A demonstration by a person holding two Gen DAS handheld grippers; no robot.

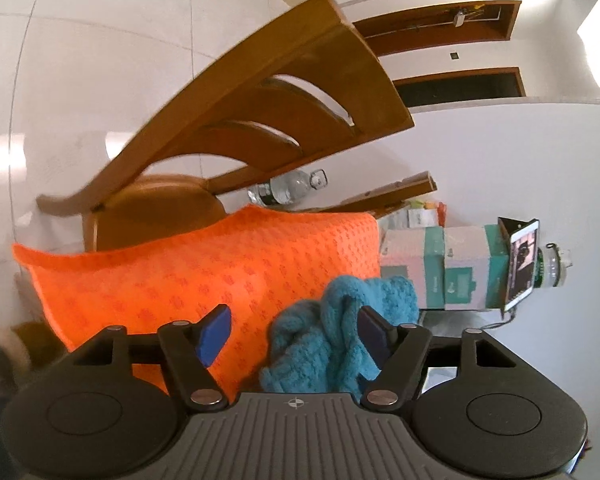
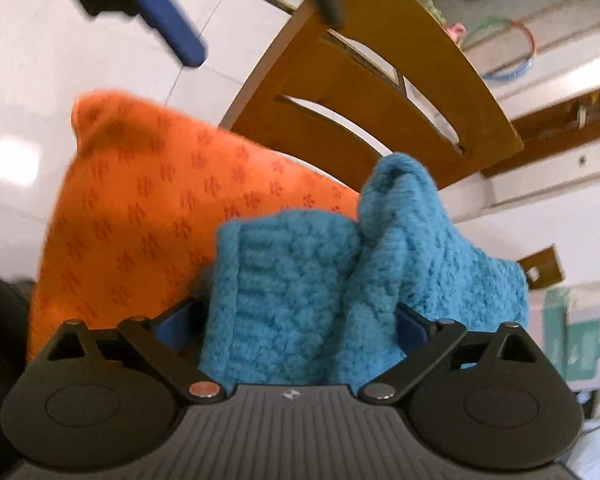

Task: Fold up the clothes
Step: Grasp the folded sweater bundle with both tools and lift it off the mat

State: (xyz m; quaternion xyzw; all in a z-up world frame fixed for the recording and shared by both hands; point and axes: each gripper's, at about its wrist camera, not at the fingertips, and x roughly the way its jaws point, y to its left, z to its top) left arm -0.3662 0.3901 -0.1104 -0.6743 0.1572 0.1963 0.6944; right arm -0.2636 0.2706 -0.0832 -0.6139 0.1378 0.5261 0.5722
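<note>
Wooden chair (image 1: pixel 260 92) with a slatted back, filling the upper middle of both views, tilted by the rolled cameras. Orange patterned cloth (image 1: pixel 204 272) spread in front of that chair, its far edge overlapping the round seat (image 1: pixel 168 200) in the left wrist view. Teal knitted garment (image 2: pixel 300 280) bunched on the orange cloth, at the cloth's side away from the chair seat and nearer the cameras. Green-and-white carton (image 1: pixel 452 268) lying on a white surface beyond the chair's right side, with a phone (image 1: pixel 522 264) propped against its end. Clear water bottle (image 1: pixel 288 188) lying just under the chair's back rail.

Left gripper (image 1: pixel 294 334) jaws apart, blue pads spread; one pad brushing the teal knit's edge, the other over bare orange cloth, nothing pinched. Right gripper (image 2: pixel 296 320) jaws very wide, the teal knit heaped between them up against both pads; whether pressed or merely lying there, cannot tell for sure, though looking loose. Blurred blue finger of the left gripper also visible at the upper left of the right wrist view, left of the chair.
</note>
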